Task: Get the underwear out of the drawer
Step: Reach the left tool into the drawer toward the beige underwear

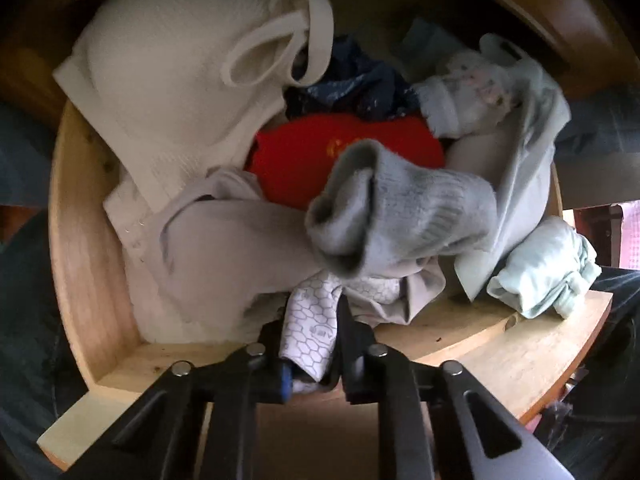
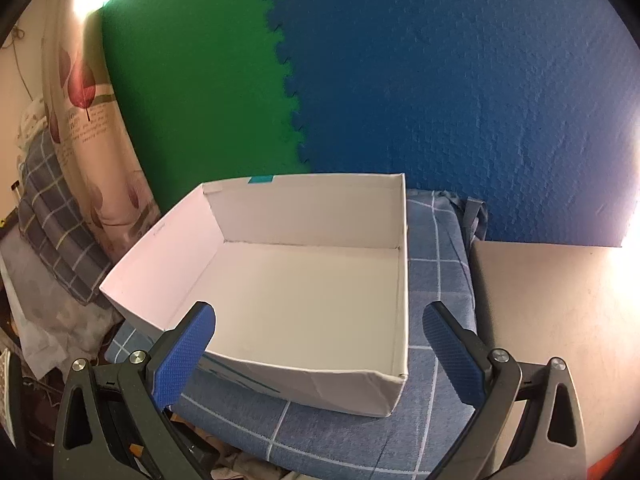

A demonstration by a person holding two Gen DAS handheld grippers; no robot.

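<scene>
In the left wrist view a wooden drawer (image 1: 92,248) lies open below me, stuffed with clothing. My left gripper (image 1: 310,344) points down at its near edge and is shut on a white piece of underwear with a grey honeycomb print (image 1: 308,328); the cloth is pinched between the black fingers. Beside it lie a grey sock (image 1: 396,216), a red garment (image 1: 296,160), a cream ribbed bra (image 1: 180,72) and beige underwear (image 1: 224,240). In the right wrist view my right gripper (image 2: 320,348) stands open with nothing between its blue pads (image 2: 188,352), hovering over the front of a white cardboard box (image 2: 168,240).
A pale green folded garment (image 1: 548,268) rests on the drawer's right front corner. The white box sits on a blue checked cushion (image 2: 436,264). Behind it are green and blue foam mats (image 2: 440,80); a grey surface (image 2: 552,304) lies to the right and folded bedding (image 2: 44,208) to the left.
</scene>
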